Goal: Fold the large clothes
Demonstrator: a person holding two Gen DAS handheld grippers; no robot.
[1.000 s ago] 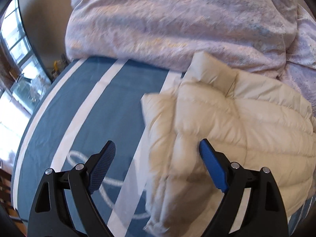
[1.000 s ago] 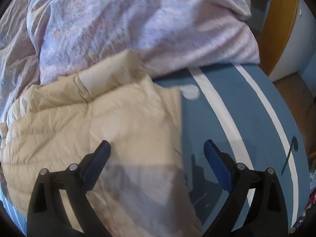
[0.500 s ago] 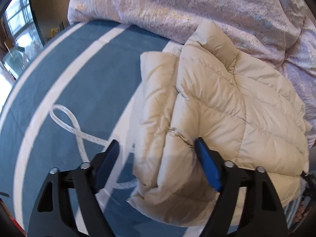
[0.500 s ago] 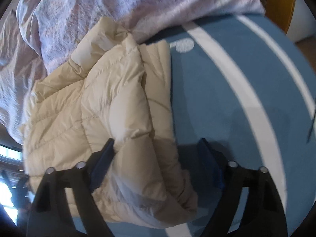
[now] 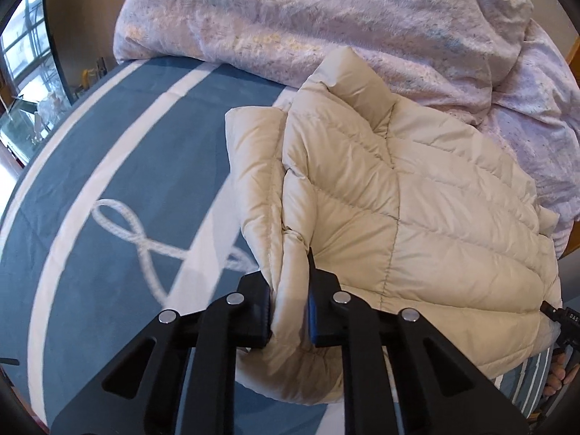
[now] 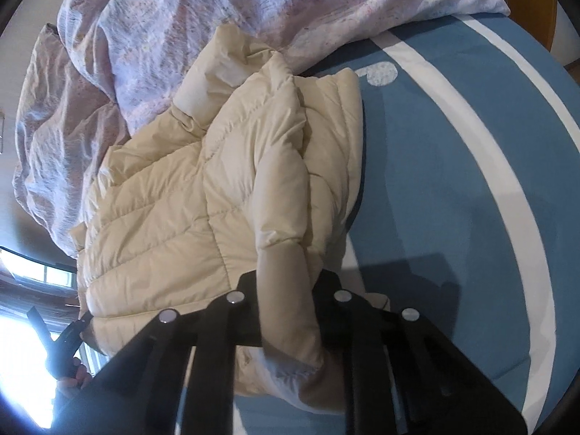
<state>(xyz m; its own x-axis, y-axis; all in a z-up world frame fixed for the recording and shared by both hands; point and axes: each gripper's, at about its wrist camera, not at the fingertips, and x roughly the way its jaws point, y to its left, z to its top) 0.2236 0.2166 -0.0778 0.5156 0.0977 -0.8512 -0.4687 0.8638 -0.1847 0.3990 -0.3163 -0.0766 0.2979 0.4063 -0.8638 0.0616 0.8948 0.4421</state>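
Left wrist view shows our left gripper (image 5: 290,311) with its jaws closing on the near left edge of the jacket (image 5: 417,217), a thick fold of cream quilted fabric pinched between the pads. Right wrist view shows our right gripper (image 6: 290,311) closing the same way on the near right edge, padding bulging up between its fingers. The jacket lies on the blue striped bedspread (image 5: 127,181), its collar up against the lilac duvet (image 5: 326,18), both sides already turned in over the body. We judge that we are at the grasp that starts the next fold, probably bringing the hem end up toward the collar. That calls for lifting both corners together and level, carrying them forward without letting the tucked sides spill open, since the puffy fabric may slip or spring back.
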